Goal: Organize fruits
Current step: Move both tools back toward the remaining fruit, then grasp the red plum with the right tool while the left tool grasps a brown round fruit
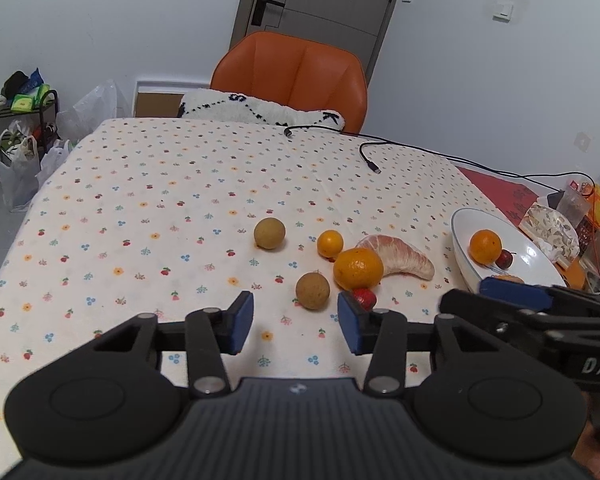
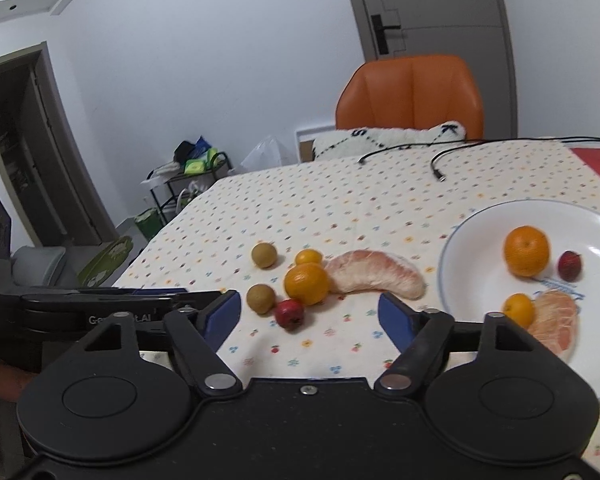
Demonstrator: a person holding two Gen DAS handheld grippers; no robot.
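plate [image 2: 480, 216]: right and near rim cut by right wrist view's edge and gripper body | pomelo piece [image 2: 556, 320] on plate: near end behind right gripper's finger | red fruit [image 1: 366, 298]: partly behind left gripper's right pad | tabletop's right-edge clutter [image 1: 572, 220]: too small to identify

Home dining room: floral tablecloth [image 1: 180, 208], chair [image 1: 296, 76].

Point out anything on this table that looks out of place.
Two loose black cables trail across the tablecloth behind the fruit, unplugged ends bare. They have nothing to do with the fruit. Nothing looks spilled or damaged.
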